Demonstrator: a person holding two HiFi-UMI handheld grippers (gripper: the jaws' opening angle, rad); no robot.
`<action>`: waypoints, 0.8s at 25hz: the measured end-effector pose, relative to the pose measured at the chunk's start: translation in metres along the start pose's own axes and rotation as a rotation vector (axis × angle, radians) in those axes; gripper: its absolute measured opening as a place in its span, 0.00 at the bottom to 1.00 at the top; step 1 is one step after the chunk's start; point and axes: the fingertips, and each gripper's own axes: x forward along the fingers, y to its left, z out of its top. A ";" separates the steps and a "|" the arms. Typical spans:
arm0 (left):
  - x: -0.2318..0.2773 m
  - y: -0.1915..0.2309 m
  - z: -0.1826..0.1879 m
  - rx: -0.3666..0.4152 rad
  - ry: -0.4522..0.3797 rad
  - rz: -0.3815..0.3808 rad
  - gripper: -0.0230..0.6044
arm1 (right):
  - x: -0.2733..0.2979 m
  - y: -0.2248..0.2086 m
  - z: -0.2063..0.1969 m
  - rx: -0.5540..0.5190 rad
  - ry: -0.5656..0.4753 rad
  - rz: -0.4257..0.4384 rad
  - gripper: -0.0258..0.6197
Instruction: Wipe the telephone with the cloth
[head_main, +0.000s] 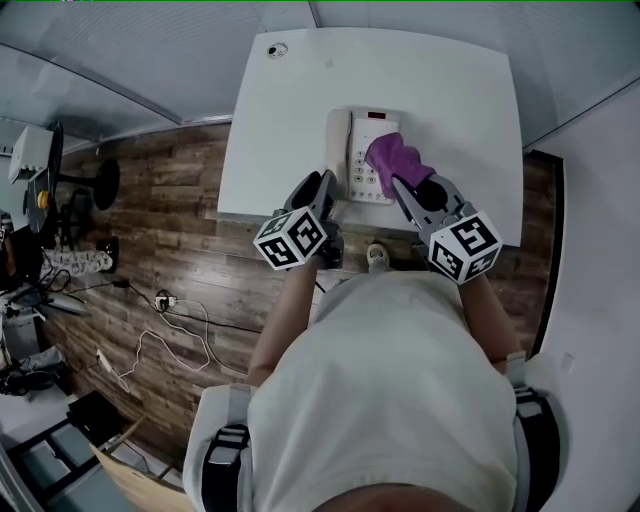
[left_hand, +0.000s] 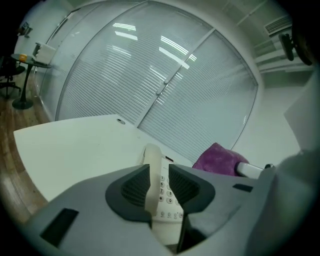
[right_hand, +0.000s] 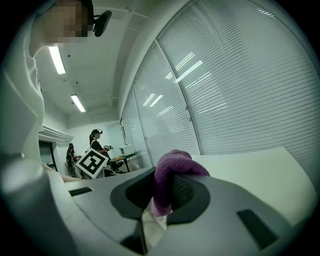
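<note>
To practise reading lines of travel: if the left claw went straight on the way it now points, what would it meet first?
The telephone's handset. It already lies between the pads of the left claw, so contact looks almost immediate. How deep it sits in the claw is unclear.

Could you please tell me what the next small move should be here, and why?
Probably close the left tongs onto the handset to steady it: it stands between the jaws, with a gap showing on one side. The right tongs grip the purple cloth over the telephone, so wiping could follow.
</note>
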 end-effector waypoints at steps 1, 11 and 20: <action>-0.007 -0.001 -0.001 -0.004 -0.004 -0.001 0.21 | -0.002 0.006 -0.001 0.003 -0.001 0.001 0.14; -0.071 -0.016 -0.026 0.087 0.022 -0.025 0.09 | -0.029 0.062 -0.018 0.018 -0.009 0.002 0.14; -0.125 -0.041 -0.057 0.139 0.079 -0.090 0.09 | -0.058 0.113 -0.035 0.026 0.012 0.012 0.14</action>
